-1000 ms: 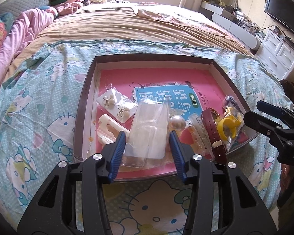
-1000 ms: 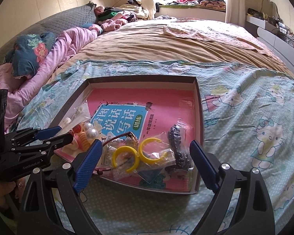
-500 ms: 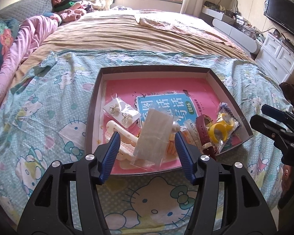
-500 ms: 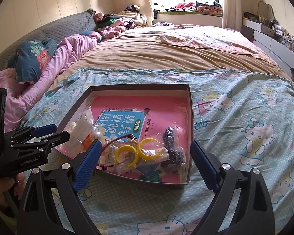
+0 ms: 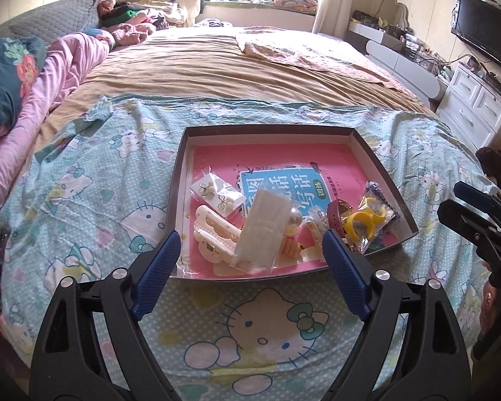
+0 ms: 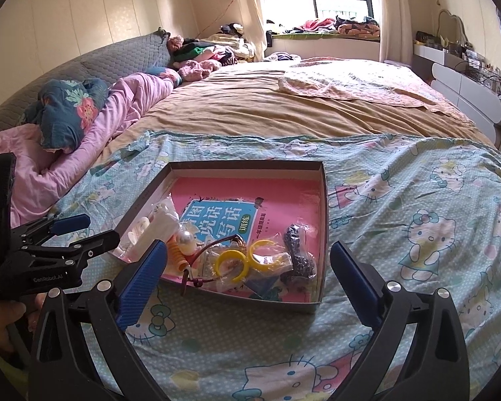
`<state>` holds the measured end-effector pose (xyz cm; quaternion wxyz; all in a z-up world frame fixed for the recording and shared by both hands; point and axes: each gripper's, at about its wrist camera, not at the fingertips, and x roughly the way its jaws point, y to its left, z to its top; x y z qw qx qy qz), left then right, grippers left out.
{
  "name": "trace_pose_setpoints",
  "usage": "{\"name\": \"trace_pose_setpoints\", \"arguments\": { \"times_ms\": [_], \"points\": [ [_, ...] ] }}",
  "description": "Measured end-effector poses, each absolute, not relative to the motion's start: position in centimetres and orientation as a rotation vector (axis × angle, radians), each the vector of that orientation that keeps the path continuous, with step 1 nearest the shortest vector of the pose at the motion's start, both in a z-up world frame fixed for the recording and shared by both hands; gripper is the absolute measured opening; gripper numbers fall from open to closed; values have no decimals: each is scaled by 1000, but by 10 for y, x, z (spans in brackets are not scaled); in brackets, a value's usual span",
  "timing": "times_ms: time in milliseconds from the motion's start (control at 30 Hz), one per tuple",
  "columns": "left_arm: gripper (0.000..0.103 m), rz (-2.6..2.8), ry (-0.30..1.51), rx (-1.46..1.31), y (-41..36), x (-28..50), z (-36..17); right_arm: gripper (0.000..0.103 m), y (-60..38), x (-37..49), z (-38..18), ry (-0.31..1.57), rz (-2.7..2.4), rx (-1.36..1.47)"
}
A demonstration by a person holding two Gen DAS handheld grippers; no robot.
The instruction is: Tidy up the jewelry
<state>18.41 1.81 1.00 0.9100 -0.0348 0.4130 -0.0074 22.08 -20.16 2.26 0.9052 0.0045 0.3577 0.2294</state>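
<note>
Jewelry packets lie heaped at the near end of a shallow box (image 5: 380, 163) on the cartoon-cat bedsheet (image 5: 93, 180): clear sachet (image 5: 264, 230), pearl (image 5: 295, 217), yellow rings (image 6: 247, 259), dark beads (image 6: 297, 250), possibly a watch strap (image 5: 334, 215). Left gripper (image 5: 250, 264) has just been opening, nothing between its jaws. Right gripper (image 6: 248, 279) spread wide too, empty, hovering before the box.

Shallow dark-walled box (image 5: 380, 163) lying flat on the bed, pink book cover inside, jewelry heaped along its near edge: bagged earrings on white card (image 5: 217, 193), cream hair clip (image 5: 213, 230), clear pouch (image 5: 264, 230), pearl (image 5: 295, 217), yellow hoops (image 6: 247, 260), dark beads (image 6: 299, 250).
</note>
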Motion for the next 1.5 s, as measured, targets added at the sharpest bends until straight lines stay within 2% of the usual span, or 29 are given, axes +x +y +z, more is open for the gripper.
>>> {"name": "trace_pose_setpoints", "arguments": {
  "times_ms": [333, 800, 1500],
  "points": [
    [93, -13, 831, -50, 11, 166, 20, 98, -206, 202, 33, 711, 477, 6],
    [93, 17, 804, -29, 5, 131, 20, 98, -215, 163, 36, 686, 479, 4],
    [93, 6, 772, -80, 12, 68, 1, 98, -219, 104, -9, 759, 463, -9]
  ]
}}
